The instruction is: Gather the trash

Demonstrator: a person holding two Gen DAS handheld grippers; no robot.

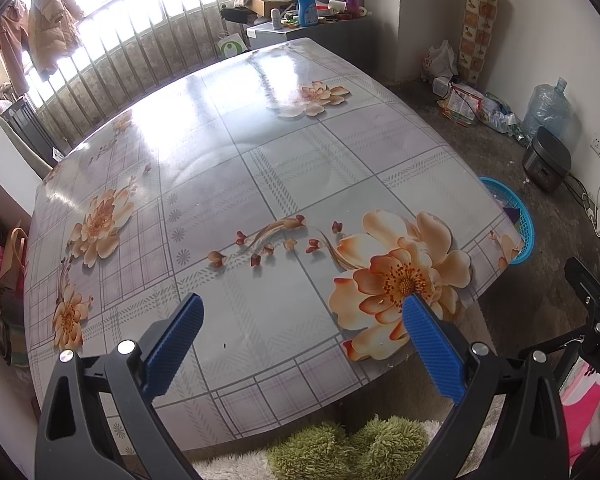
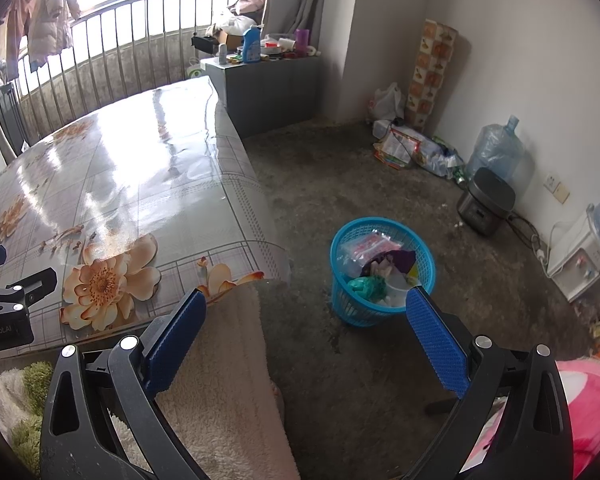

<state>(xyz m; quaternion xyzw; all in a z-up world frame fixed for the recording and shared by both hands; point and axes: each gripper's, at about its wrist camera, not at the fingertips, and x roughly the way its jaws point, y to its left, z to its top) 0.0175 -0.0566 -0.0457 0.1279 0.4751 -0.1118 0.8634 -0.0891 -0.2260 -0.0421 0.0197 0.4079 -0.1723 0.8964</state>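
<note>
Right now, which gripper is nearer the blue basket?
Right. The right gripper hangs over the floor beside the table, with the basket just ahead. The left gripper is over the tabletop, the basket off past the table's right edge.

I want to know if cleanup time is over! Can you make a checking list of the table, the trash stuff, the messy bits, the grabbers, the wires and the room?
Surface: table with glossy flowered cover, no trash seen on it.
Job's things: blue basket on the floor beside the table, holding wrappers and scraps.
Clutter: bags and packets by the far wall.
Grippers: left gripper open over the table; right gripper open, empty.
Cables: cords along the right wall.
Surroundings: water jug, rice cooker, window railing.
</note>
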